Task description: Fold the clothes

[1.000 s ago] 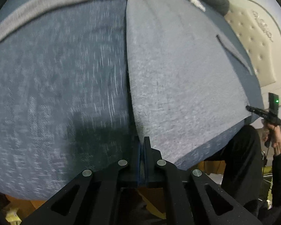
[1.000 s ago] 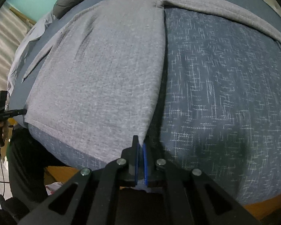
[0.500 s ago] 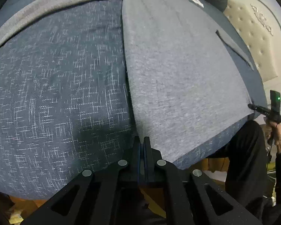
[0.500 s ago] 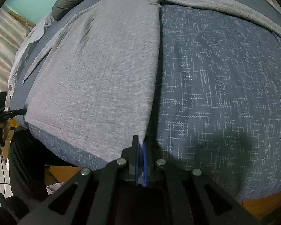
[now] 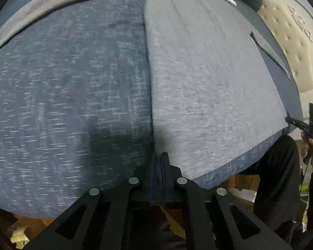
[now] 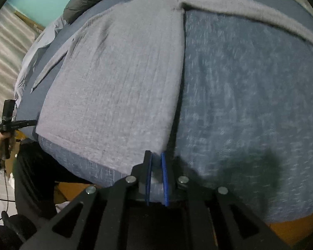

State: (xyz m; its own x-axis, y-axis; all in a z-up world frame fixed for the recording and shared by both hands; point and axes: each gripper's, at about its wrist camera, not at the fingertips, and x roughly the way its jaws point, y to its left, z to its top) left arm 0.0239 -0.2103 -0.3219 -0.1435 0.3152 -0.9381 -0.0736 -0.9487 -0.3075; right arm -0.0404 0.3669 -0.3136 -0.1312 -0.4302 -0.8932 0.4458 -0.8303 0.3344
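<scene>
The grey sweater lies flat on the blue bed, filling the left half of the right wrist view and the right half of the left wrist view, one sleeve stretched across the top. Half a second ago both tools pinched its lower corners; their jaws have just been opening. The right tool now stands slightly open, the hem corner loose between its blue pads. The left tool shows only a narrow slit, blue sheet in it, hem just beside
</scene>
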